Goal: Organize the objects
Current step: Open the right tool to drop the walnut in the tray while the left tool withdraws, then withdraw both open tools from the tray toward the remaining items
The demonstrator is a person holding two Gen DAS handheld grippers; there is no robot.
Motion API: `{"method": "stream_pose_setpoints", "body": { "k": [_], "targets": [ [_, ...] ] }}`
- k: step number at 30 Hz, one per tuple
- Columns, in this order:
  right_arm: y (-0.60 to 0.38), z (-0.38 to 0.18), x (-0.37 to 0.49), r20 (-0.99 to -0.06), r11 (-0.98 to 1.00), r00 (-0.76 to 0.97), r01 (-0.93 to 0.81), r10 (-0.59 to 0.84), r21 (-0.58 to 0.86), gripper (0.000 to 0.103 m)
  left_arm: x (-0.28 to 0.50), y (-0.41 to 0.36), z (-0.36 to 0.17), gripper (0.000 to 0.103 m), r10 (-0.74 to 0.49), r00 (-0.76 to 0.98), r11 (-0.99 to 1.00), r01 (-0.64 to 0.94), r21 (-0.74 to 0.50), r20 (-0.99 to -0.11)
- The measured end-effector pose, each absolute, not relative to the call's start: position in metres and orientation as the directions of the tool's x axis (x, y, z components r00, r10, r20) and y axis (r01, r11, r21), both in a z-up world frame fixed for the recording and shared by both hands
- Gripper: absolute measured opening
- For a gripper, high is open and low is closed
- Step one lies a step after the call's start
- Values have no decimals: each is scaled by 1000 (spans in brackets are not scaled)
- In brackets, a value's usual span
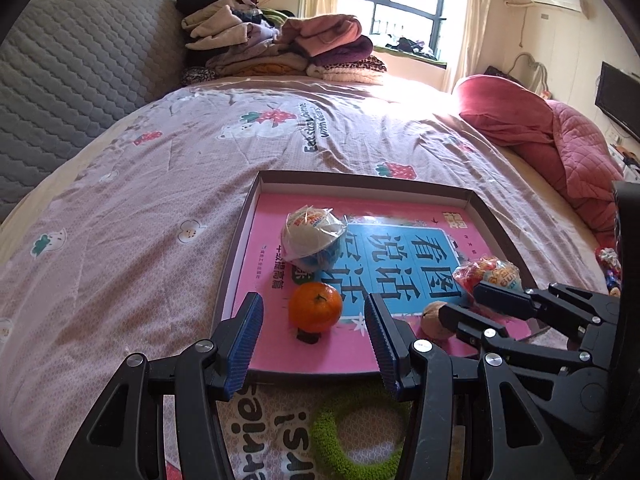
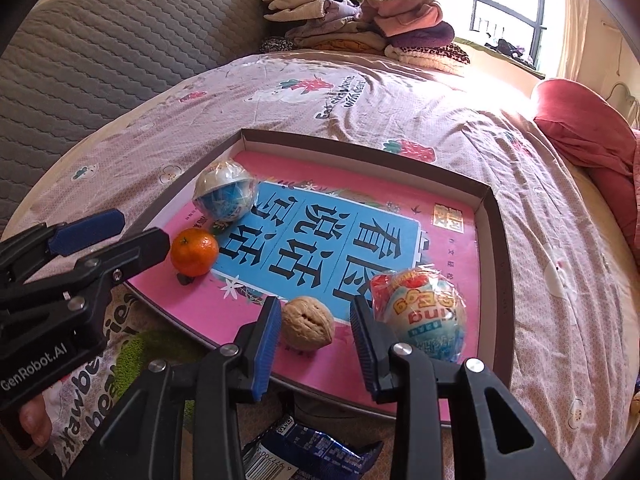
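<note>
Both tongs hold nothing: my left gripper (image 1: pixel 316 344) gapes around the orange (image 1: pixel 315 306) near the tray's (image 2: pixel 496 248) front-left corner, my right gripper (image 2: pixel 316 340) barely clears the walnut (image 2: pixel 307 322) at the front edge, so either could roll away if nudged.

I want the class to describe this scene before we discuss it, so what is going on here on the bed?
A person is sorting small things into a shallow box lid on the bed, with a pink book lining it. In it lie an orange, a walnut and two wrapped toy eggs. The right hand-held gripper stands around the walnut, pads apart from it; the left hand-held gripper hangs open before the orange, holding nothing. A green ring and a blue packet lie outside the lid.
</note>
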State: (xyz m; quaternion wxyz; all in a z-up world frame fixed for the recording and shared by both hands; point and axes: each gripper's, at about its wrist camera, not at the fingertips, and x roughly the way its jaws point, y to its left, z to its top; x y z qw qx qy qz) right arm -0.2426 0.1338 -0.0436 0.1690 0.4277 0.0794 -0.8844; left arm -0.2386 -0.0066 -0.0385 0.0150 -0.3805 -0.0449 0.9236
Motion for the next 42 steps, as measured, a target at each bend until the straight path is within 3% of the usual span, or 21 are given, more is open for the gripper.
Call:
{"method": "stream_pose_setpoints", "body": {
  "k": [13, 42],
  "targets": [
    [140, -4, -215, -730, -931, -631, 364, -261, 19, 37, -201, -3, -23, 54, 69, -724, -995, -2, -99, -686],
    [156, 64, -132, -564, -924, -759, 381, -325, 19, 53, -121, -1, 27, 61, 86, -780, -994, -27, -105, -620]
  ]
}}
